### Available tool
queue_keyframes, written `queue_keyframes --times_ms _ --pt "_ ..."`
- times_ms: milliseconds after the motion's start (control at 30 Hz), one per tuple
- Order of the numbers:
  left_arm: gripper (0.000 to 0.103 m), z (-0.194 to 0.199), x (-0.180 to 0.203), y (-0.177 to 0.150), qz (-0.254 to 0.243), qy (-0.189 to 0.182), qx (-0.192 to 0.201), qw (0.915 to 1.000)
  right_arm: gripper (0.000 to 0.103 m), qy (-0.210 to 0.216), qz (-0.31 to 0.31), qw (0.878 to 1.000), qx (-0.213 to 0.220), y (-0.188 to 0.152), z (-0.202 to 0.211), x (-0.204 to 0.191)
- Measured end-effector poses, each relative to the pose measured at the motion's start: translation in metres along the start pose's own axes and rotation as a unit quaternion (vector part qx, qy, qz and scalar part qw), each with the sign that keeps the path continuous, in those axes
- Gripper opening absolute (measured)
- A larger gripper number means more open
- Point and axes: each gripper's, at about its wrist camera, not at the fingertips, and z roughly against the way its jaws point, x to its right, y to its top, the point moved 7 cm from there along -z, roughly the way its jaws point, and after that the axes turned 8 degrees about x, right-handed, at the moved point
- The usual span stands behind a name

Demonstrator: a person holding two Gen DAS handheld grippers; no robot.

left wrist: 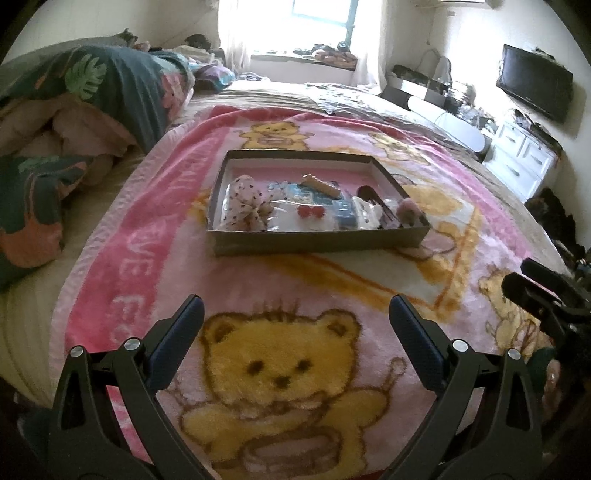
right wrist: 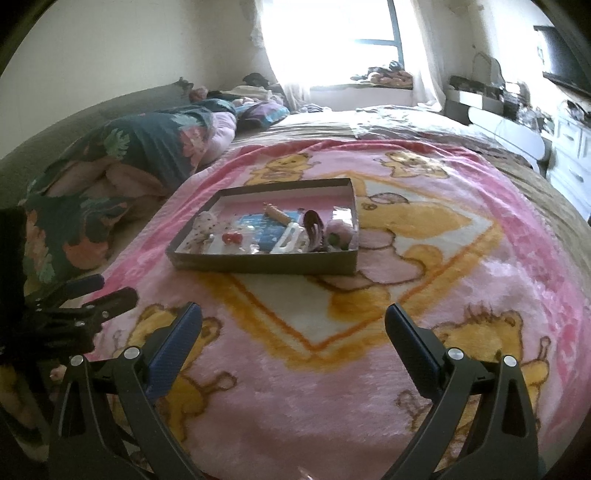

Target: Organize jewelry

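A shallow grey cardboard box [left wrist: 314, 242] [right wrist: 258, 264] lies on the pink bear blanket [left wrist: 280, 369] [right wrist: 332, 387]. Inside lie a spotted cloth scrunchie [left wrist: 242, 201] [right wrist: 203, 225], a red bead hair tie [left wrist: 309, 211] [right wrist: 232, 238], a beige hair clip [left wrist: 319, 183] [right wrist: 277, 213], a blue card [left wrist: 321, 199] [right wrist: 264, 227], a white clip [right wrist: 290, 240] and a pink fluffy piece [left wrist: 408, 212] [right wrist: 340, 230]. My left gripper [left wrist: 295, 314] is open and empty, well short of the box. My right gripper [right wrist: 293, 321] is open and empty, also short of the box. Each gripper shows in the other's view, the right [left wrist: 535, 291] and the left [right wrist: 99, 291].
A rumpled dark floral duvet [left wrist: 92, 110] [right wrist: 129, 166] is piled at the left of the bed. A window [left wrist: 325, 14] is at the back. A white dresser [left wrist: 524, 158] and a wall television [left wrist: 535, 81] stand to the right.
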Motion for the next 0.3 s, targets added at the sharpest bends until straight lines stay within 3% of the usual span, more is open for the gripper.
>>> queue_keyframes --times_ms 100,133,200,300 --pt "0.094 -0.016 -0.025 0.004 0.022 0.026 -0.005 0.9994 0.099 -0.025 -0.023 0.999 0.0 0.003 -0.015 0.026" --pt "0.094 -0.026 -0.041 0.007 0.027 0.051 -0.006 0.9983 0.099 -0.046 -0.035 0.998 0.0 0.007 -0.024 0.046" --pt "0.094 -0.046 -0.077 0.014 0.039 0.099 -0.012 0.9943 0.099 -0.106 -0.054 0.993 -0.012 0.013 -0.043 0.088" --pt "0.094 -0.085 -0.151 0.022 0.07 0.172 -0.027 0.9823 0.099 -0.206 -0.127 0.97 -0.025 0.023 -0.075 0.179"
